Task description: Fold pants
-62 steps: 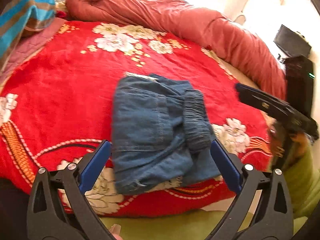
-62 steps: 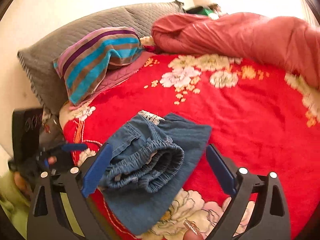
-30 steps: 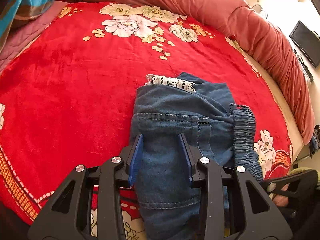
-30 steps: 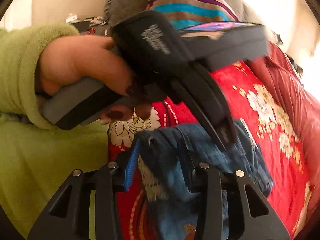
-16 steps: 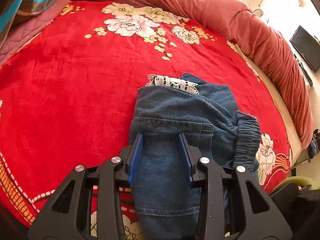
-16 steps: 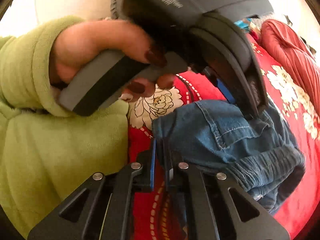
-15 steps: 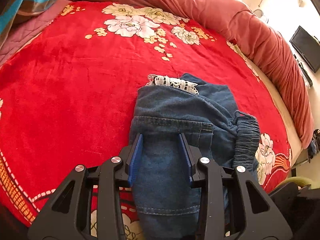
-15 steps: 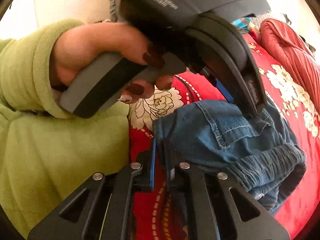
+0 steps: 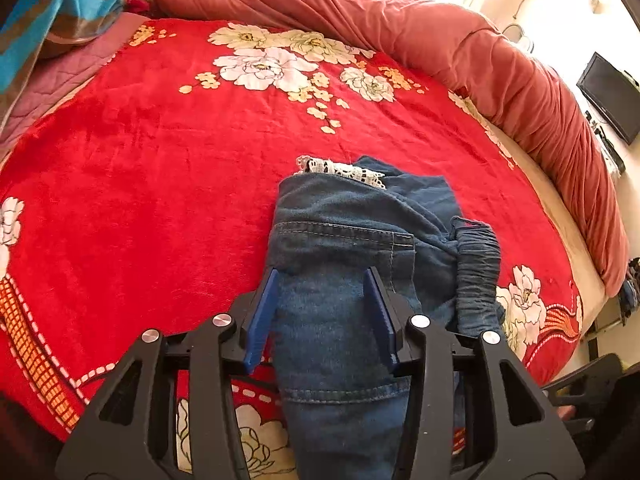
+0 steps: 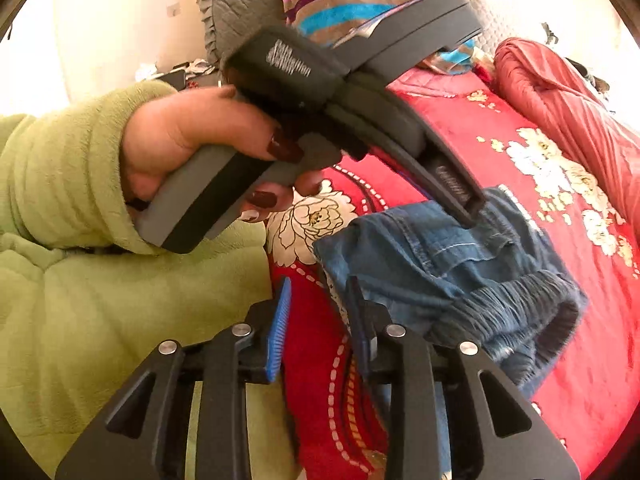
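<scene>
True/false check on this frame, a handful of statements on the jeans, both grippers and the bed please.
1. The jeans lie on a red floral blanket. True.
2. The right gripper is clamped on the elastic waistband. False: its fingers have just been opening and stand apart with only blanket between them. The waistband lies clear of them, off to one side.
3. Denim sits between the fingers of the left gripper. True; those fingers have just been opening.
4. The hand holding the left gripper comes out of a blue sleeve. False: the sleeve is green.
5. White lace trim shows at the jeans' far edge. True.
</scene>
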`<state>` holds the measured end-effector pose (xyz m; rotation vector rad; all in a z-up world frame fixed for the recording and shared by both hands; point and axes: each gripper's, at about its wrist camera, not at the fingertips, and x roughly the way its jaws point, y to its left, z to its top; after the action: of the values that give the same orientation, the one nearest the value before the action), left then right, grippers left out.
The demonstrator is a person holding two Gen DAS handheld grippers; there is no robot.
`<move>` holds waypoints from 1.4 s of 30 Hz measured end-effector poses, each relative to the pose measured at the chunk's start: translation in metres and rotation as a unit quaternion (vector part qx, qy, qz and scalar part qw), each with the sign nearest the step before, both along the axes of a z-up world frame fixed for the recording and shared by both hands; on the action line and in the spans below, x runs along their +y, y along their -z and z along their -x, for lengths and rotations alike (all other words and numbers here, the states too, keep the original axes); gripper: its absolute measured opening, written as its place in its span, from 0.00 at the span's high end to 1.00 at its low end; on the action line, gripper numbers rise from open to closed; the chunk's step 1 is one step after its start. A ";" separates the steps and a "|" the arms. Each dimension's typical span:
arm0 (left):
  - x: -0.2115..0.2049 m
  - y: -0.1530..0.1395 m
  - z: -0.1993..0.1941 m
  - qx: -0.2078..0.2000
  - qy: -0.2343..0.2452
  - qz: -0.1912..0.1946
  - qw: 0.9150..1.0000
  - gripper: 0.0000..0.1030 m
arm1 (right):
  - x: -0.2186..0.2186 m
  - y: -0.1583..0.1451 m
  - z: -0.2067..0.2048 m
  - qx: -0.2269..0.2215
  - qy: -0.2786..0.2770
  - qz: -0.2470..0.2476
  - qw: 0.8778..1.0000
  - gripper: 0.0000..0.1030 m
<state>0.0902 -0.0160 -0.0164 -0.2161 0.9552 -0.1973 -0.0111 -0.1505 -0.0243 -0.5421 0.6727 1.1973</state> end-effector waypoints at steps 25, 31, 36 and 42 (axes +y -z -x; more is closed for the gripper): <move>-0.010 -0.040 0.030 -0.063 -0.010 -0.030 0.998 0.27 | -0.096 -0.063 -0.069 -0.014 0.250 -0.111 0.962 0.12; -0.008 -0.037 0.030 -0.062 -0.017 -0.037 0.997 0.20 | -0.105 -0.051 -0.086 0.006 0.294 -0.102 0.950 0.11; -0.007 -0.029 0.028 -0.054 -0.021 -0.044 0.997 0.19 | -0.108 -0.039 -0.098 0.025 0.320 -0.091 0.943 0.11; -0.005 -0.019 0.024 -0.043 -0.021 -0.049 0.998 0.19 | -0.108 -0.018 -0.115 0.067 0.345 -0.072 0.933 0.11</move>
<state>0.0664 -0.0206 0.0022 -0.1364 0.8722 -0.1199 0.1038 -0.2587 -0.0062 -0.0725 0.7959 0.6104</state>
